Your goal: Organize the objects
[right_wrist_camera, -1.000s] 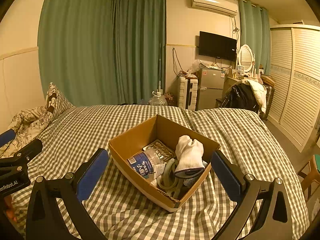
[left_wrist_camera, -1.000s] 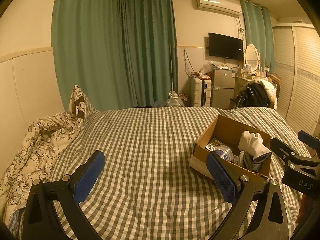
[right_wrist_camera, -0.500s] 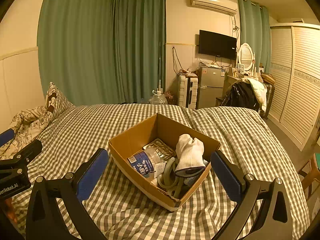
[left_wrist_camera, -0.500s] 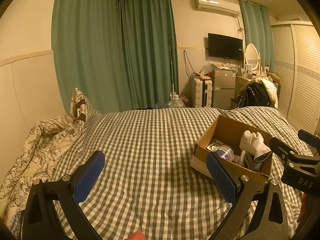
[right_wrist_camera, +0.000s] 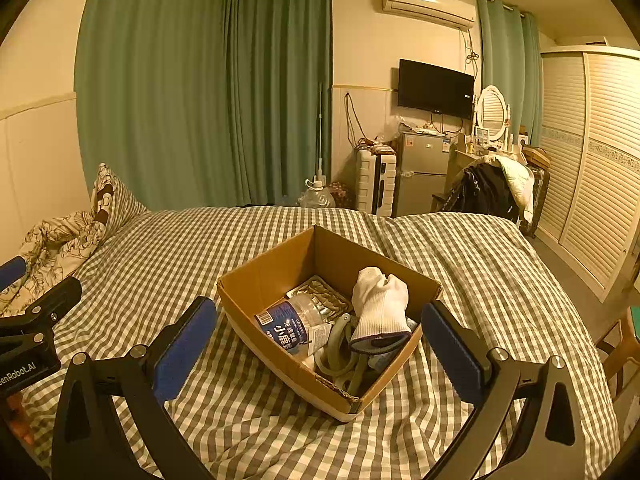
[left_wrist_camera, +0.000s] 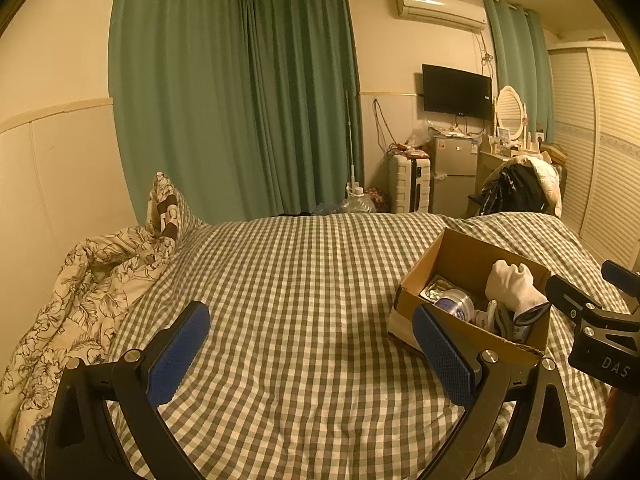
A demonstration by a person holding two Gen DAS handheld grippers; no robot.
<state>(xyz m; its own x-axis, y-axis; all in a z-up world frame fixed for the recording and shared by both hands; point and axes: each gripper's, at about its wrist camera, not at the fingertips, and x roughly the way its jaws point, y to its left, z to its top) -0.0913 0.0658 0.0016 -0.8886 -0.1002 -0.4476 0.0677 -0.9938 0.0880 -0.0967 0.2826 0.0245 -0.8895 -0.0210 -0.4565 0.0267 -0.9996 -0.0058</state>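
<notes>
Box (left_wrist_camera: pixel 472 292) sitting on the checked bed (left_wrist_camera: pixel 300 300), right of centre in the left wrist view, well ahead of the left gripper (left_wrist_camera: pixel 308 344). Hovering with both blue pads spread wide, pinching nothing, pointing at bare bedding. Showing the right gripper (left_wrist_camera: pixel 600 336) at the frame's right edge, just beside the box.

Moving to the right wrist view: box (right_wrist_camera: pixel 280 276) lying almost centred, just beyond the right gripper (right_wrist_camera: pixel 320 340), jaws spread wide and empty. Holding inside it a white sock (right_wrist_camera: pixel 380 304) standing upright near the right wall, a clear bottle (right_wrist_camera: pixel 296 320) with a blue label lying on its side, a foil pack (right_wrist_camera: pixel 324 292) flat behind it, and a grey looped strap (right_wrist_camera: pixel 340 356) toward the near corner. Catching the left gripper (right_wrist_camera: pixel 24 320) at the far left edge.

Judging handling: sock looking soft and light, easiest pinching at its raised top; bottle probably light, smooth, likely slipping and denting, so gripping across the labelled middle; foil pack thin and flat, hard to lift without catching an edge; cardboard wall stiff enough for a rim grip, though sagging bedding probably making it tip.
</notes>
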